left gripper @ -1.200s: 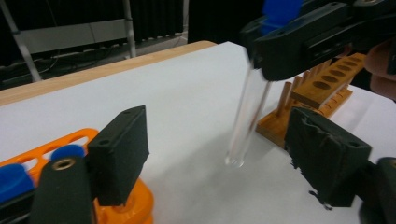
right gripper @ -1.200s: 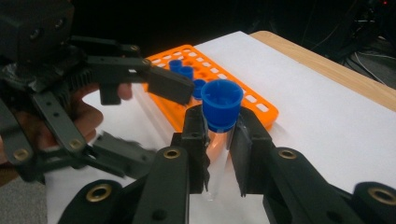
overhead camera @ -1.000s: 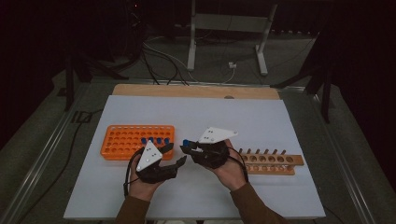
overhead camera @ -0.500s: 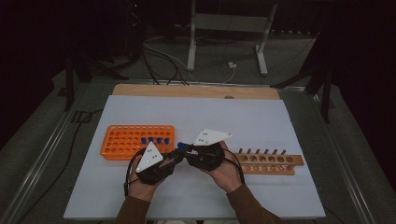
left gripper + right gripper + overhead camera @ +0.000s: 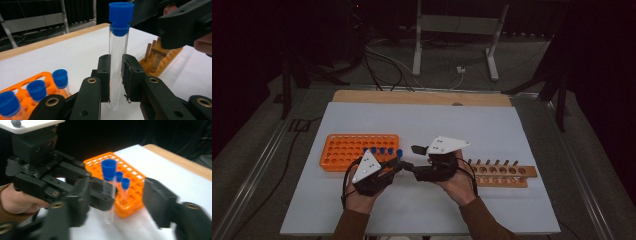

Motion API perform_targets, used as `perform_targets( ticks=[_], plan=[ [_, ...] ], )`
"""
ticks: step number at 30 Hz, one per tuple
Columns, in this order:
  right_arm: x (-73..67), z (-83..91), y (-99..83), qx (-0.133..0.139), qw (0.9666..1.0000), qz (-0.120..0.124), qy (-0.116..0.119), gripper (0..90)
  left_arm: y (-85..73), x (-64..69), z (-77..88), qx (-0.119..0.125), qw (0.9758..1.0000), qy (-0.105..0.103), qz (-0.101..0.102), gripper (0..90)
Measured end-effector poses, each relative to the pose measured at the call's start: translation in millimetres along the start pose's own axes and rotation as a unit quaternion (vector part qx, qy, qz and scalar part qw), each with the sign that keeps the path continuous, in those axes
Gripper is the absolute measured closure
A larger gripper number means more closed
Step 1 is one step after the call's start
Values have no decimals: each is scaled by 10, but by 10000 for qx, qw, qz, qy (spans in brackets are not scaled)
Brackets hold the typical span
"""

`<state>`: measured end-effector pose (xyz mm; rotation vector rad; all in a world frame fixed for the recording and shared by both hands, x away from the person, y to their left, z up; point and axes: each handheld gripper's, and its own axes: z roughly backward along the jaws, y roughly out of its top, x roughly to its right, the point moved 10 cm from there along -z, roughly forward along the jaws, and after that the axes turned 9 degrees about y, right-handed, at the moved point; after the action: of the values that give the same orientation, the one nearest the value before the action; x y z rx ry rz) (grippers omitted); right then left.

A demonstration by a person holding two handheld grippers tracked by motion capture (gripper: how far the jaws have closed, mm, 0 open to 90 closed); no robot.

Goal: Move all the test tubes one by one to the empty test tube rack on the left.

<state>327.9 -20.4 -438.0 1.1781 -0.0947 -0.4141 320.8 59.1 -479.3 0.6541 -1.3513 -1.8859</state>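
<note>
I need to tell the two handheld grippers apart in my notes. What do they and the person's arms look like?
Both the left gripper and the right gripper are black with brass-coloured pivot rivets, each topped by a pale grey three-cornered plate and trailing a black cable. The sleeves are brown.

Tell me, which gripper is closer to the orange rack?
Left. The left gripper sits just in front of the orange rack, fingers shut on a tube. The right gripper is farther off.

Left gripper (image 5: 116, 82) clamps upright blue-capped tube (image 5: 118, 62). Orange rack (image 5: 37, 82) with capped tubes at bottom left. Wooden rack (image 5: 160, 58) right. Right gripper (image 5: 185, 23) top right.
</note>
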Motion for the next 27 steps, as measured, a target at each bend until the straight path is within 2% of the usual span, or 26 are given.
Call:
perform_targets(
  ticks=[4, 8, 13, 16, 27],
  plan=[
    [74, 37, 11, 68, 9996, -78, -274, 147, 10, -57, 31, 12, 10000, 49, 41, 780],
    [145, 75, 7, 150, 9988, -218, -409, 43, 21, -109, 64, 25, 9999, 102, 62, 780],
    [196, 146, -34, 116, 9989, -195, -416, 19, 43, -179, 113, 79, 9998, 134, 136, 781],
    [243, 203, -73, 67, 9984, -161, -532, 10, 50, -229, 143, 87, 9996, 176, 182, 780],
    [418, 463, -181, 119, 9969, -274, -728, 2, 62, -391, 218, 140, 9990, 305, 310, 780]
  ],
)
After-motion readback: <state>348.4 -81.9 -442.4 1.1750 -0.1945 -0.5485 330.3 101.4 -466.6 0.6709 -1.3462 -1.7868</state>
